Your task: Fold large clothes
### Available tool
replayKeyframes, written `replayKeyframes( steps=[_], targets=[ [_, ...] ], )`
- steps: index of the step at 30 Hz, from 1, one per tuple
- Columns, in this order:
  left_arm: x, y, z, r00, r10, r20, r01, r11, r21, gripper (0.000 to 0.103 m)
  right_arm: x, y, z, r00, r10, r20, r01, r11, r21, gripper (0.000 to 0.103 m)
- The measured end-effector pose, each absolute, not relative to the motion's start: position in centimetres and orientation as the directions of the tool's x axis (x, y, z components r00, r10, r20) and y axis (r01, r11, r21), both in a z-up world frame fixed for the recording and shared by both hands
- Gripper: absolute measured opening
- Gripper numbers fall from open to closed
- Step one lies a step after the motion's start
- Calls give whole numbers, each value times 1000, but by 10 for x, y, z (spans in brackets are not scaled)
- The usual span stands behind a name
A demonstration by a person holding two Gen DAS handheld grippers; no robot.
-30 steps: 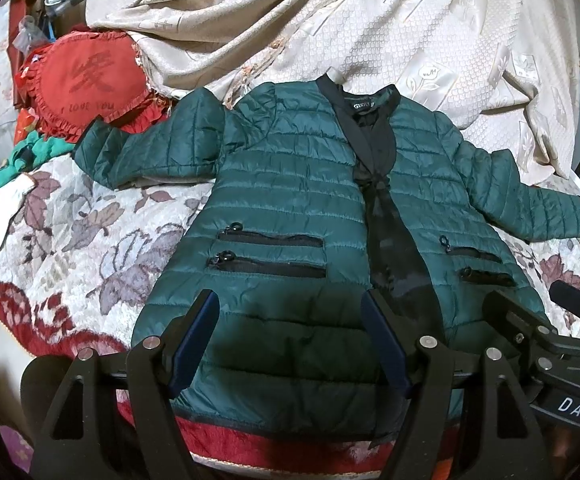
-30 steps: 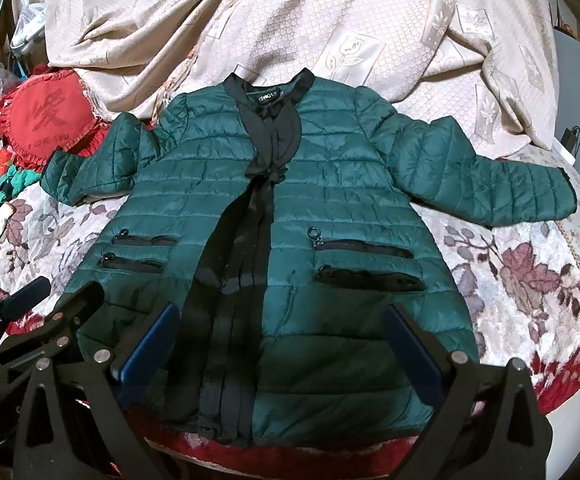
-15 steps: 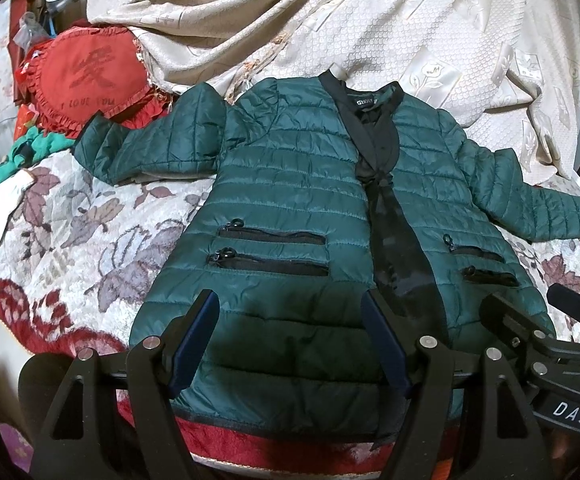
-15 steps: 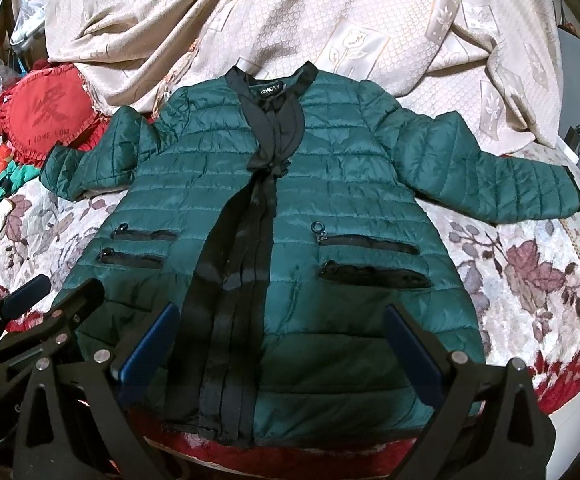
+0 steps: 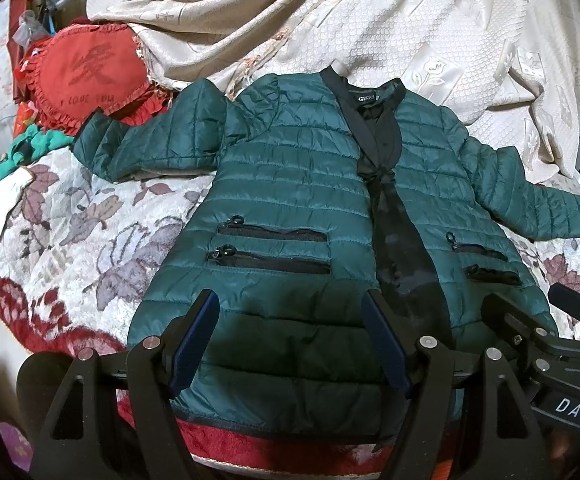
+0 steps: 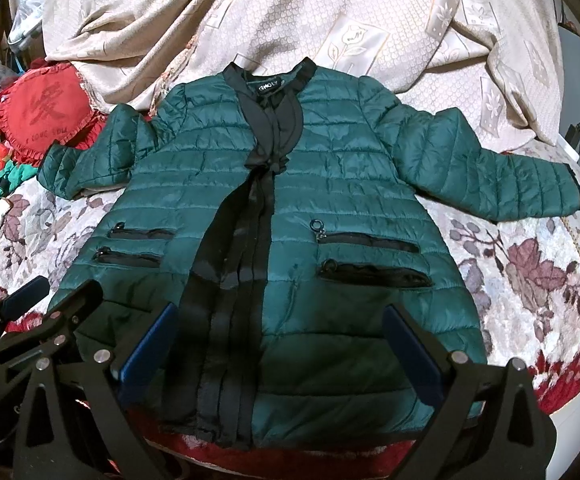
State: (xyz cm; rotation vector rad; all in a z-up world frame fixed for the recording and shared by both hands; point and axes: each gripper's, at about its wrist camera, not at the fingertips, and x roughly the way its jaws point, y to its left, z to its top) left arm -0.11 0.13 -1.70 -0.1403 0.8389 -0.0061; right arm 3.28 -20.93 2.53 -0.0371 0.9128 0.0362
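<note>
A dark green quilted jacket (image 5: 290,200) with black front trim lies flat, front up, sleeves spread, on a floral bedspread; it also shows in the right wrist view (image 6: 330,200). My left gripper (image 5: 290,312) is open and empty, above the jacket's lower left panel near the hem. My right gripper (image 6: 281,324) is open and empty, above the lower right panel and the black placket. Each gripper shows at the edge of the other's view, the right one (image 5: 538,328) and the left one (image 6: 49,312).
The floral bedspread (image 5: 69,240) has a red border at the near edge. A beige blanket (image 5: 330,20) is heaped behind the collar. A red frilled cushion (image 5: 89,76), green cloth (image 5: 29,144) and a white glove (image 5: 1,208) lie at the left.
Both grippers have drawn back and lifted slightly, so the jacket sits a little lower in both views. The jacket itself has not moved and the jaws stay open.
</note>
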Motion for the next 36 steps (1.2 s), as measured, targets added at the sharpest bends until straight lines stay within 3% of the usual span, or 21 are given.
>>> replayKeyframes(
  steps=[36],
  targets=[
    [27, 9, -32, 632, -23, -775, -91, 990, -103, 57, 59, -212, 10, 558, 24, -829, -35, 999, 6, 103]
  ],
)
